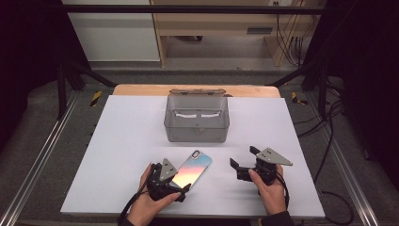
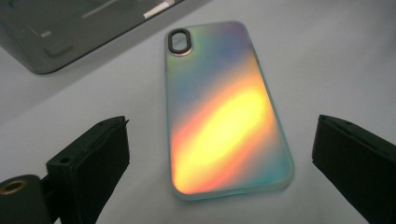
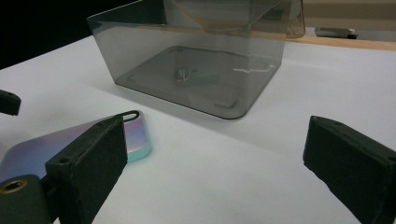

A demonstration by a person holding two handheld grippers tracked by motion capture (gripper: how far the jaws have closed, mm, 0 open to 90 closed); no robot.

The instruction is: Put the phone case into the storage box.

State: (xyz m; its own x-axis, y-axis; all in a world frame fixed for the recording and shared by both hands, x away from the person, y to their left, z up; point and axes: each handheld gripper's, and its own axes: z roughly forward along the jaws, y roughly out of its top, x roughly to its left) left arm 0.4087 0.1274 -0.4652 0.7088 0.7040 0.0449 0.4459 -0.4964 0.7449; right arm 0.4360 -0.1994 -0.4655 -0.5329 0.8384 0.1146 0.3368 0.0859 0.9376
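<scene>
at the bottom of the high view we held the left gripper (image 1: 175,184) released, jaws spread astride the iridescent phone case (image 1: 192,169) at lower centre; the right gripper (image 1: 243,163) was released too. the smoky plastic box (image 1: 196,118) sat mid-frame.

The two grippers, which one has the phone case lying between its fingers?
The left gripper: its open fingers straddle the iridescent phone case, which lies flat on the white table. The right gripper, also open, has only bare table between its fingers.
</scene>
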